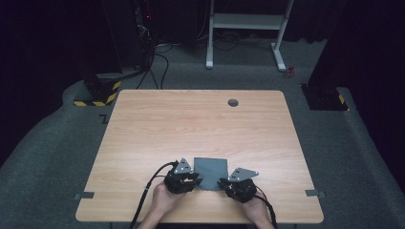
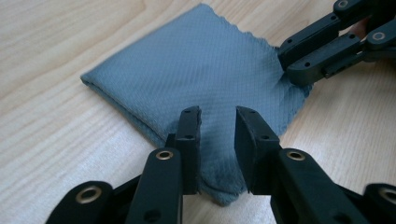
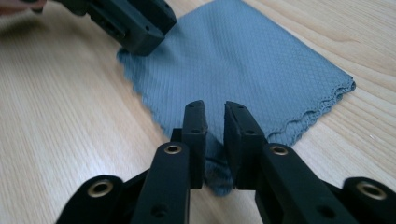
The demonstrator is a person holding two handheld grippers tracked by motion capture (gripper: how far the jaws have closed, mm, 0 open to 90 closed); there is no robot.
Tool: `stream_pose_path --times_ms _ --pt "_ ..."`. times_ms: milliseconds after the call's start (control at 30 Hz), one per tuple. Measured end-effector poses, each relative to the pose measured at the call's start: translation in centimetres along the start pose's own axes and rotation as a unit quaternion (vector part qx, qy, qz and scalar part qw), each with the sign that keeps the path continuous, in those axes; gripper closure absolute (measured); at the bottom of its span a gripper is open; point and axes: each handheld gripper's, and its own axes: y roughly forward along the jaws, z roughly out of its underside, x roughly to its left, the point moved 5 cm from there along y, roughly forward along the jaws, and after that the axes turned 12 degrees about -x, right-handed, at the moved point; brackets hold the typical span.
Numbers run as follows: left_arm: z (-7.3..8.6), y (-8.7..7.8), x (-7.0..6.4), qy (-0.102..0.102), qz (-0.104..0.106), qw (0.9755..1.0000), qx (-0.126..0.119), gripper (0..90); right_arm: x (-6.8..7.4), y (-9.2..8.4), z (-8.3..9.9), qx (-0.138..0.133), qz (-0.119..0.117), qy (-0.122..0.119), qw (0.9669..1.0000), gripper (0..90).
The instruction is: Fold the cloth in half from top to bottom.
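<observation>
A folded grey cloth (image 1: 211, 168) lies flat near the front edge of a wooden table (image 1: 157, 124). Each near corner is straddled by slightly parted jaws, the left gripper (image 2: 217, 122) and right gripper (image 3: 215, 116) apparently letting go, so nothing is clamped

Grey carpet floor (image 1: 57, 157), white desk frame (image 1: 246, 21) behind

black hand-held gripper (image 1: 197, 181), grey plate, brass rivets
</observation>
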Motion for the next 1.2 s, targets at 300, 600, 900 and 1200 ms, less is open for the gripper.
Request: stream_pose_path --times_ms 300,600,900,1200 --pt "1.6 -1.2 0.1 0.011 -0.008 0.9998 0.017 67.5 -0.3 -1.3 1.6 0.008 0.011 -0.005 0.9999 69.3" --pt "-0.5 -2.1 1.9 -0.025 -0.038 0.9985 -0.031 55.5 -3.2 -1.5 -0.2 -0.019 0.043 0.043 0.9980 71.7" --pt "-2.7 2.4 5.8 -0.057 -0.110 0.9923 0.003 49.0 -7.2 2.1 -2.3 -0.016 0.094 0.097 0.9907 71.6" --pt "-2.6 3.8 7.0 -0.041 -0.129 0.9900 0.040 49.0 -7.8 4.2 -2.0 0.023 0.101 0.092 0.9904 69.2"
